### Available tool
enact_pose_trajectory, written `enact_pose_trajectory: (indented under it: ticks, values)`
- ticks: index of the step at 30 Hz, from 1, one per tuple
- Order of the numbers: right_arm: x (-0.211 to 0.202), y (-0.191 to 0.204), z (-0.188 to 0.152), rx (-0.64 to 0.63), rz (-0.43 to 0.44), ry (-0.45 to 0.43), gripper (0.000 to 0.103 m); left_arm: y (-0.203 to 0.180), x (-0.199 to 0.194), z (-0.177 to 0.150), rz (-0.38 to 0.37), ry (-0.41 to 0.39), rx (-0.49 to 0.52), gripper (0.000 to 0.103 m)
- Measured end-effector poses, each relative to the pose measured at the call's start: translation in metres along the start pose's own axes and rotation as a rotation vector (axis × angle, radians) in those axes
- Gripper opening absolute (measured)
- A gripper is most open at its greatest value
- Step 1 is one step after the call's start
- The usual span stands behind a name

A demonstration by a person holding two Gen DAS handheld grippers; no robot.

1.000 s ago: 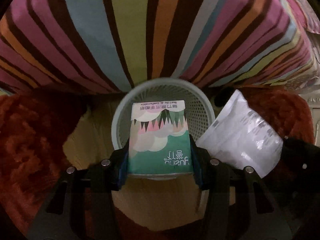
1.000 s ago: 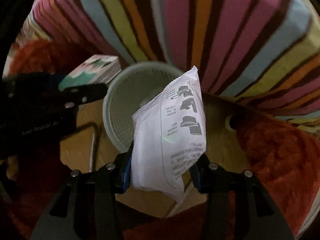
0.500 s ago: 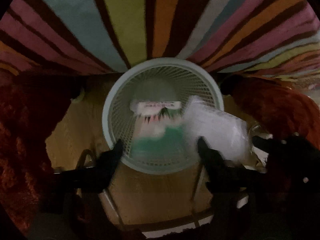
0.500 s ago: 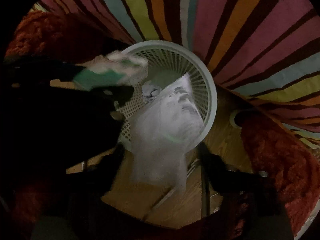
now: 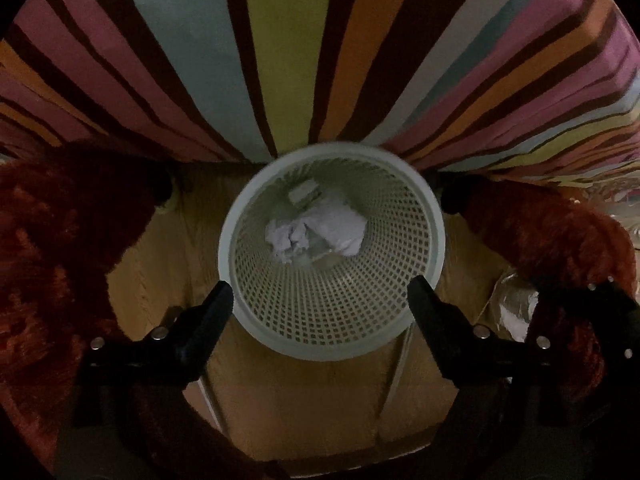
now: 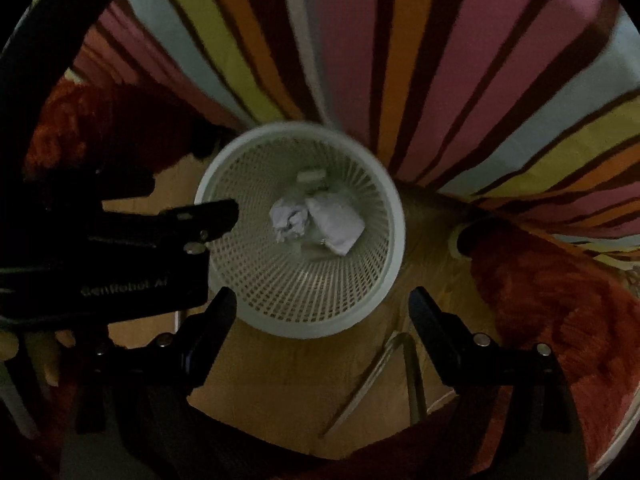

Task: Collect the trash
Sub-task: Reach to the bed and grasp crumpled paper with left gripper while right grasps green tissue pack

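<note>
Both grippers point down over a pale mesh wastebasket (image 5: 332,340) that stands on a wooden floor (image 5: 304,408), right against a bed covered in a bright striped cloth (image 5: 280,60). The left gripper (image 5: 320,296) has its jaws spread and widening further, with nothing between them but the view down into the basket. The right gripper (image 6: 322,304) is the same: jaws apart and opening, nothing pinched. At the bottom of the basket lie a crumpled white paper wad (image 5: 288,236), a white packet (image 5: 340,226) touching it on the right, and a small pale box-like piece (image 5: 304,192) just behind them (too blurred to tell what it is). A shaggy red rug (image 5: 52,248) flanks the bare floor on both sides. In the right wrist view the left gripper's black body reaches in from the left, one fingertip over the basket's rim.
</note>
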State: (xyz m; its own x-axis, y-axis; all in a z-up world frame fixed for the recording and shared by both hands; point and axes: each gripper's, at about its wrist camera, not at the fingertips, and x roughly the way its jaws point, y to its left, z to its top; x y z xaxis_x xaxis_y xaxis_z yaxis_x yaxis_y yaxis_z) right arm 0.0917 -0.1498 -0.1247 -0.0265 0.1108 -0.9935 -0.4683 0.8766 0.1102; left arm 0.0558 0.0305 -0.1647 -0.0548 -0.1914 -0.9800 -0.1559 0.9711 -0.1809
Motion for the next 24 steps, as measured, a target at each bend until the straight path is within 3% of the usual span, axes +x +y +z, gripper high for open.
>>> enact_pose_trajectory:
  ticks: [6,12,16,21,24]
  values:
    - [-0.043,-0.015,-0.011,0.062,-0.053,-0.227,0.083,-0.004,-0.030,-0.007,-0.029,-0.123,0.021,0.090]
    - [-0.079,-0.026,-0.016,0.079,-0.124,-0.389,0.083,-0.005,-0.069,-0.017,-0.016,-0.263,0.086,0.090]
    - [-0.111,-0.040,-0.018,0.123,-0.167,-0.553,0.083,-0.008,-0.110,-0.016,0.056,-0.431,0.130,0.090]
    - [-0.144,-0.056,-0.012,0.136,-0.201,-0.748,0.083,-0.002,-0.158,-0.002,0.025,-0.585,0.088,0.090]
    - [-0.159,-0.068,-0.006,0.148,-0.180,-0.799,0.083,-0.003,-0.181,0.017,0.048,-0.669,0.105,0.090]
